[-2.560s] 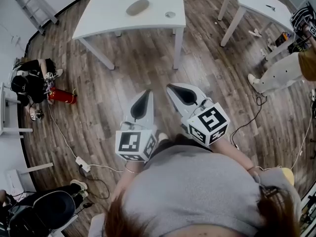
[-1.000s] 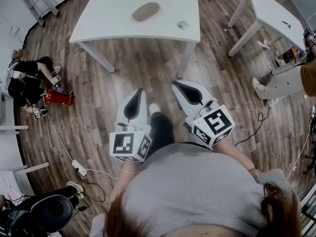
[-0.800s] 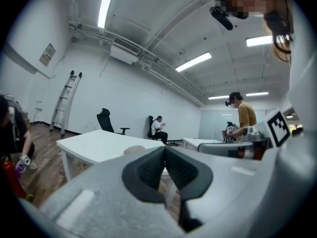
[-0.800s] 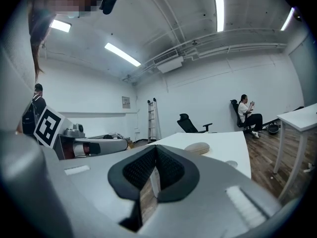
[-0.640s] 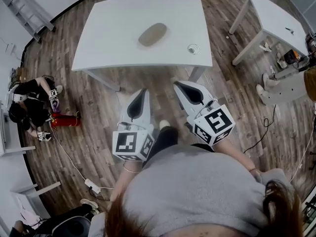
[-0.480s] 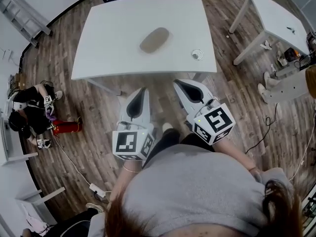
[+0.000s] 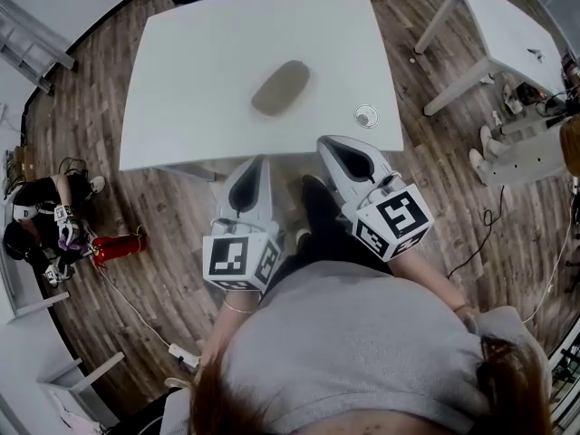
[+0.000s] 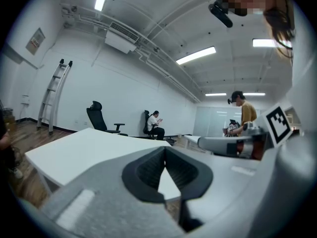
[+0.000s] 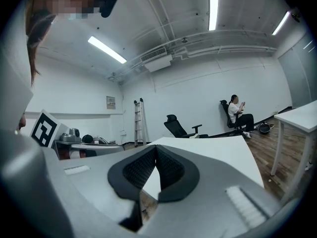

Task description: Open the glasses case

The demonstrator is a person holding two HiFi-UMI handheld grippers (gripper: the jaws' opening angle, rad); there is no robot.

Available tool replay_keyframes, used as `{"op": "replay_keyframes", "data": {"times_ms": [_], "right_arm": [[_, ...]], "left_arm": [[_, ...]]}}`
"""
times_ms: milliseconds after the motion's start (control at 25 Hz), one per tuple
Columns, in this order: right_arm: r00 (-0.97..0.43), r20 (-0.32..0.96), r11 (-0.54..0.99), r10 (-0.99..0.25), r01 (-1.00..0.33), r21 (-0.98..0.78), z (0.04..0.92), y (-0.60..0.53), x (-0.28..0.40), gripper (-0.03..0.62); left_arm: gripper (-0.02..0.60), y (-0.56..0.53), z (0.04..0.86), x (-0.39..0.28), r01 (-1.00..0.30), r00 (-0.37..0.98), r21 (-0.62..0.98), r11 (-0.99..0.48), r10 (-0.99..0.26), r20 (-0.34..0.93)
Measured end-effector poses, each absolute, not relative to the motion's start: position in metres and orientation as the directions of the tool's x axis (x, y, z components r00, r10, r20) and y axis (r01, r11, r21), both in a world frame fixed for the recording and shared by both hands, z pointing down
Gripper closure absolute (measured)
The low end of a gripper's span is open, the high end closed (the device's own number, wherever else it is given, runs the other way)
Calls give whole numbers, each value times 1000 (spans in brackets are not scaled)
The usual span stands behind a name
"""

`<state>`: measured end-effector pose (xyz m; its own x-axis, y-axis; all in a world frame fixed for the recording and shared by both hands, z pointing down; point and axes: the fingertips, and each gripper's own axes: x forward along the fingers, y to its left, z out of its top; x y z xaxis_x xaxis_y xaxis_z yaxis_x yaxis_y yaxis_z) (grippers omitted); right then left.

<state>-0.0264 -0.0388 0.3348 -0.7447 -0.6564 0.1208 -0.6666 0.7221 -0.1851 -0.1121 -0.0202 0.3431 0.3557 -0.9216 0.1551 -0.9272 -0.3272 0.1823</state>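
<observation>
In the head view the glasses case (image 7: 281, 87), a grey-brown oval, lies closed near the middle of the white table (image 7: 181, 107). My left gripper (image 7: 259, 162) and right gripper (image 7: 327, 143) are held side by side at the table's near edge, both short of the case. Both are shut with nothing between the pads. The left gripper view looks along its shut tips (image 8: 166, 149) over the tabletop (image 8: 84, 150). Over the table (image 9: 218, 155), the right gripper view shows its own shut tips (image 9: 156, 149). Neither gripper view shows the case.
A small round object (image 7: 366, 115) sits on the table right of the case. A second white table (image 7: 498, 16) stands at the upper right. On the floor at left are a crouching person (image 7: 36, 234), a red extinguisher (image 7: 116, 246) and cables. A ladder (image 8: 52, 95) leans on the far wall.
The table and case have come much closer in the head view, and both grippers now reach the table's near edge. Their jaws have stayed shut and empty.
</observation>
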Motion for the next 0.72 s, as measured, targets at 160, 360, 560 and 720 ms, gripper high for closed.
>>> {"op": "replay_keyframes", "data": {"times_ms": [160, 360, 560, 720], "right_arm": [[-743, 134, 717, -656, -669, -195, 341, -68, -33, 588], [-750, 134, 728, -648, -661, -183, 341, -112, -40, 588], [-767, 142, 743, -626, -642, -189, 340, -165, -45, 588], [-781, 136, 761, -610, -625, -174, 333, -200, -50, 588]], "left_arm": [[578, -47, 346, -122, -932, 344, 182, -315, -926, 158], [578, -92, 348, -129, -936, 333, 176, -305, -928, 164], [578, -145, 344, -127, -941, 318, 172, -291, -934, 160], [578, -181, 339, -129, -946, 304, 168, -279, -940, 154]]}}
